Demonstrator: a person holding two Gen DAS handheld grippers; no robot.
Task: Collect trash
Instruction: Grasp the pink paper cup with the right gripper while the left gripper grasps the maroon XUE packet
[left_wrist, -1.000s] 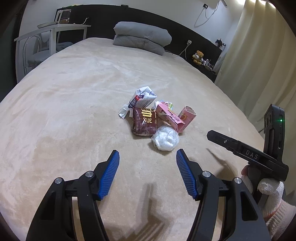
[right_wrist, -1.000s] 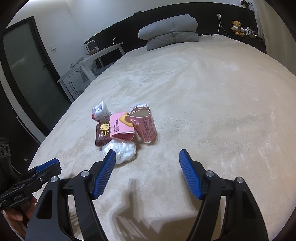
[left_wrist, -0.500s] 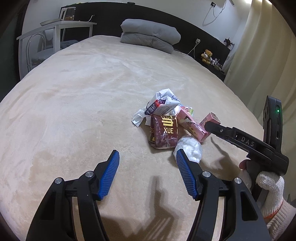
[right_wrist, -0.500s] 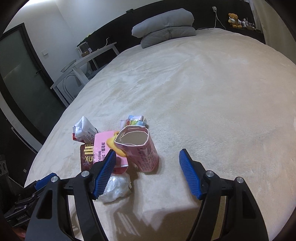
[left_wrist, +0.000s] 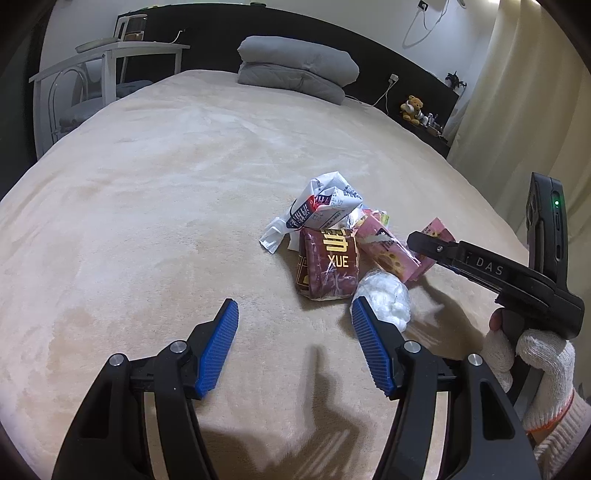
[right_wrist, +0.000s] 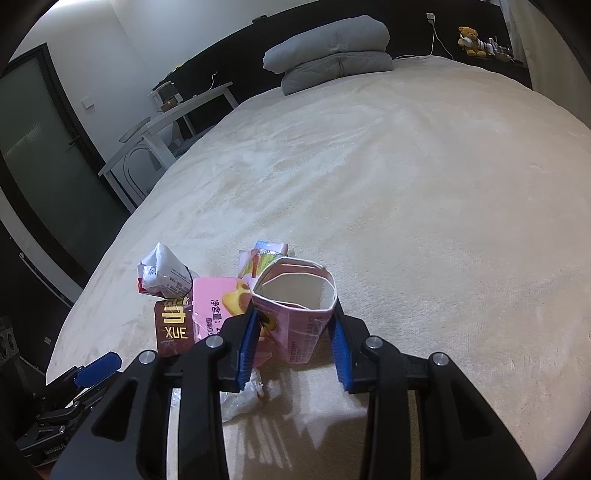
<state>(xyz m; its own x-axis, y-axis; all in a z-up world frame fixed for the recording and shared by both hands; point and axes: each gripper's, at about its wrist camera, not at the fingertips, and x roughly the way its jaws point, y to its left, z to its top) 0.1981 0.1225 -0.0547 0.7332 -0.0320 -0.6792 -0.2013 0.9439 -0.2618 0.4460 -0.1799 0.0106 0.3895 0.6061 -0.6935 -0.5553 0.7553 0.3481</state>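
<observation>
Your right hand-held gripper has just clamped shut on the open pink carton, upright on the bed beside the trash pile. First pickup secured; your left hand-held gripper hangs half open, empty.

Bed under my cameras, beige plush cover. Trash heap at my 1 o'clock in left view: white crumpled wrapper, maroon XUE packet, pink box, pink open carton, white plastic wad. Grey pillows stacked at 12 o'clock, far end.
</observation>
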